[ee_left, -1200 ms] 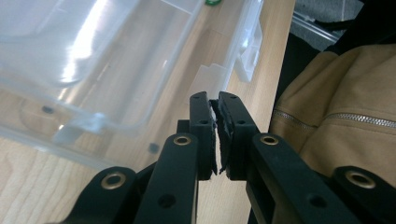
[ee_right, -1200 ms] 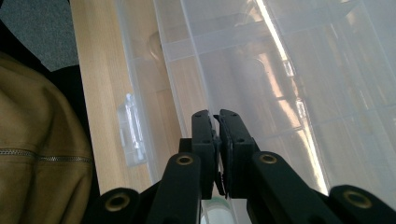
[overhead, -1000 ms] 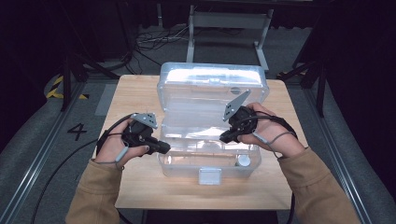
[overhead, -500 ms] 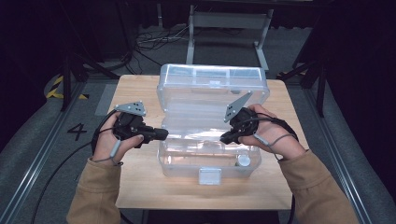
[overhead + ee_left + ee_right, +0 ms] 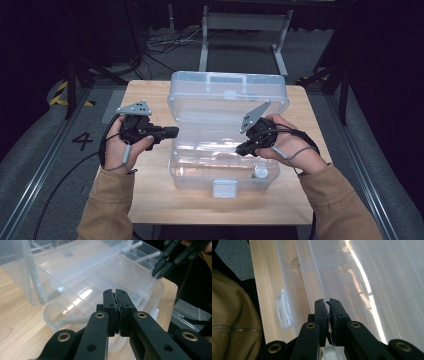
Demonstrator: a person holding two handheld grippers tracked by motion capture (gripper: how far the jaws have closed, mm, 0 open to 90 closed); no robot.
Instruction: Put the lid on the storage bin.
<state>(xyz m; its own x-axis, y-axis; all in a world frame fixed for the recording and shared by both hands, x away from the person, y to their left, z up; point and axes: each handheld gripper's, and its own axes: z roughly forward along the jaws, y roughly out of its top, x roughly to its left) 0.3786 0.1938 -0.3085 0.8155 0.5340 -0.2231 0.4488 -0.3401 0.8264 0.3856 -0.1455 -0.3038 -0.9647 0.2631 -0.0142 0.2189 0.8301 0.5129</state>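
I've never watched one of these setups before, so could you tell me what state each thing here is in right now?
Clear plastic box: open, standing on the wooden table.
Lid: swung up and back.
Front latch: undone, hanging at the front wall.
Left gripper: shut, nothing between its jaws, beside the box.
Right gripper: shut, holding nothing, inside the box.

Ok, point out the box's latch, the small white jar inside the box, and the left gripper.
latch (image 5: 224,188), high view, middle of the clasp on the box's front wall.
jar (image 5: 259,173), high view, its round white top.
left gripper (image 5: 175,132), high view, tip of its closed jaws.
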